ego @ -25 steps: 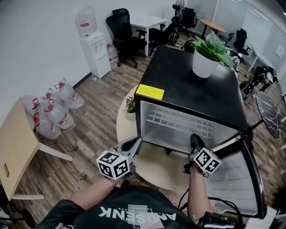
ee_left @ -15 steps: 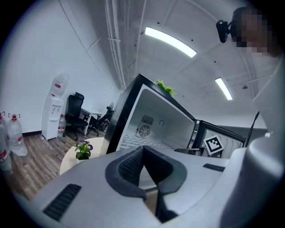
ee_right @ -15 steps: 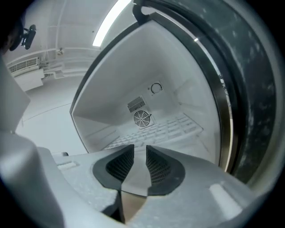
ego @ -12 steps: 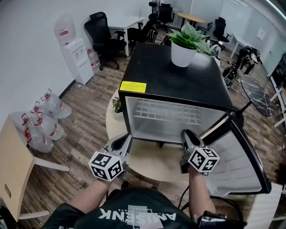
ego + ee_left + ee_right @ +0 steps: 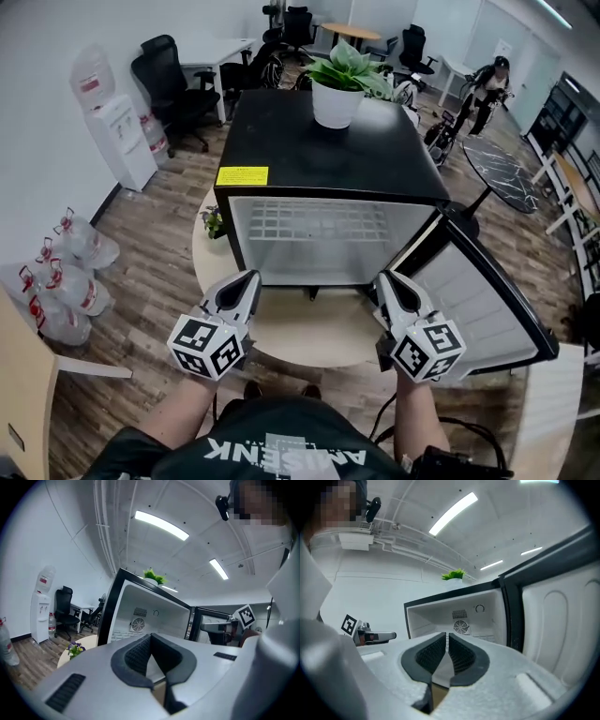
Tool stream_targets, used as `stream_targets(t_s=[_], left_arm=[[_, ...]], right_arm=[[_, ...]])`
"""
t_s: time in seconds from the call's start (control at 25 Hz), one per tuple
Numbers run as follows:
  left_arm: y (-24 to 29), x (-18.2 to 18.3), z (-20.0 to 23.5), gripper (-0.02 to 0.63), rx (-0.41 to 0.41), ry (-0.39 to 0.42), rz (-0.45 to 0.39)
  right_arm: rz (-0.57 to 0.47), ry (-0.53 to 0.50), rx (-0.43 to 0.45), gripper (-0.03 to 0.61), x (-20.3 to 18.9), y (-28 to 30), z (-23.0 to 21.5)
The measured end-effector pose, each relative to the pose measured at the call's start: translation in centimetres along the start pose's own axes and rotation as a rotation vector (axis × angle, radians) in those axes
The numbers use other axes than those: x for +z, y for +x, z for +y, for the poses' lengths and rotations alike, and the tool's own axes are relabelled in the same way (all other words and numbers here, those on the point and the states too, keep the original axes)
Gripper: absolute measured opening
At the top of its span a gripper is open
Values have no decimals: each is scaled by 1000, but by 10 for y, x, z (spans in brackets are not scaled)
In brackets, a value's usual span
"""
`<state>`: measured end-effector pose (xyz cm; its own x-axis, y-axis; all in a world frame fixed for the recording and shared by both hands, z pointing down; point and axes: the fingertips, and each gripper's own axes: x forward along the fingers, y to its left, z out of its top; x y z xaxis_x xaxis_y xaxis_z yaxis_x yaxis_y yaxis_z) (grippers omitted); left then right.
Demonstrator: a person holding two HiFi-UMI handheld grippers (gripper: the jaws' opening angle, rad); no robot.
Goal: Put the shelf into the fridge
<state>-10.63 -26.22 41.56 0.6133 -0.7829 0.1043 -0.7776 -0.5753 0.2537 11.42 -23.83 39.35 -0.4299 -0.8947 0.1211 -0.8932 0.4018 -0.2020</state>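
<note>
A leafy plant in a white pot stands at twelve o'clock in the head view. At ten o'clock a white water dispenser stands against the wall. A black office chair is near it toward eleven, with a white desk beyond. Clear water bottles with red tops cluster on the wood floor at nine o'clock. A pale round table lies toward six, with a small flowering plant at its ten o'clock edge. A person stands far off at two o'clock.
</note>
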Motion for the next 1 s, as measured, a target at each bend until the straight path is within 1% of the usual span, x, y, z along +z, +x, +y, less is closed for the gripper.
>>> stream_targets(t_s=[0.16, 0.4, 0.52, 0.6, 0.72, 0.8, 0.92, 1.0], left_arm=[[0, 6, -12, 3, -36, 24, -13], [-1, 21, -25, 2, -59, 51, -41], [-3, 31, -29, 2, -60, 81, -53], [-3, 36, -31, 3, -47, 118, -60], [-6, 40, -29, 3, -3, 180, -66], [-5, 41, -29, 3, 5, 171, -59], [-4, 40, -27, 3, 14, 142, -52], [-3, 40, -24, 3, 46, 163, -52]], right_arm=[[-32, -19, -11, 9, 15, -19, 6], [-50, -66, -22, 8, 29, -38, 15], [-51, -82, -25, 8, 34, -42, 19], [-44, -91, -14, 8, 35, -42, 22], [-30, -114, 3, 6, 33, -42, 26], [-23, -131, -3, 6, 31, -43, 26], [-28, -125, -4, 6, 32, -43, 24], [-29, -126, -15, 6, 32, -42, 21]])
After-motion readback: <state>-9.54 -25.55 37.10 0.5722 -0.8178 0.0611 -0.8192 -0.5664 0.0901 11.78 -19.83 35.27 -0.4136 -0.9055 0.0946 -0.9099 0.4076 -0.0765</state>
